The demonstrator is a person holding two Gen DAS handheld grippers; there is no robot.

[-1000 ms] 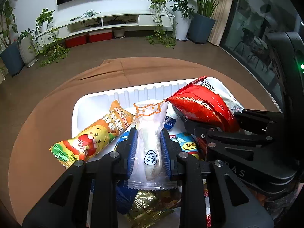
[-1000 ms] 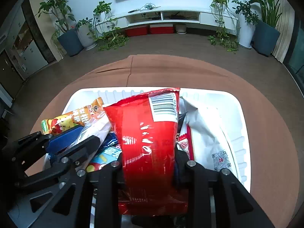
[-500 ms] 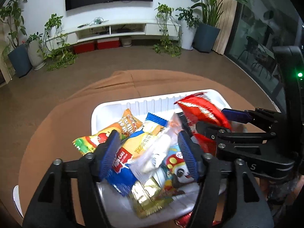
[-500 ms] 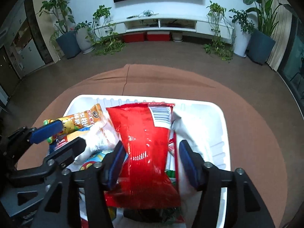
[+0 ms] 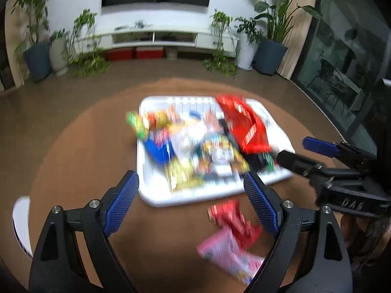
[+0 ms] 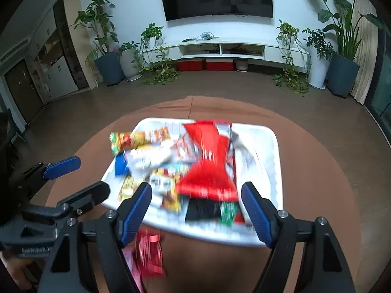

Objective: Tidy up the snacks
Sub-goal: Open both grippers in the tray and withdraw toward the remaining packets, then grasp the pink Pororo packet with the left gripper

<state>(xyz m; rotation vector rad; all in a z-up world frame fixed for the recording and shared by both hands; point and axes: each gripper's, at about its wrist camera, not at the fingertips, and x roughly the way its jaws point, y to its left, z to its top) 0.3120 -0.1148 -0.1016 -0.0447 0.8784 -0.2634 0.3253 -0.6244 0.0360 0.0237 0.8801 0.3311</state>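
Note:
A white tray (image 5: 156, 199) (image 6: 273, 146) on the round brown table holds several snack packets, blurred by motion. A big red bag (image 5: 244, 124) (image 6: 210, 161) lies on its right half, and an orange-green packet (image 6: 136, 139) hangs over its left rim. My left gripper (image 5: 191, 202) hangs above the tray's near edge, jaws opening, nothing between them. My right gripper (image 6: 196, 211) is pulled back over the near rim too, jaws opening and empty. A small red packet (image 5: 232, 217) (image 6: 149, 254) and a pink packet (image 5: 227, 251) lie on the table in front of the tray.
The table (image 5: 80, 146) has bare brown cloth left of the tray. A white object (image 5: 20, 219) sits at the table's near left edge. My right gripper (image 5: 317, 156) shows at the right in the left wrist view. Beyond are a TV bench (image 6: 220, 48) and potted plants.
Both grippers let go of their packets, the left a white one and the right the red bag, opened wide, and drew back and up from the tray. The packets now lie in the tray.

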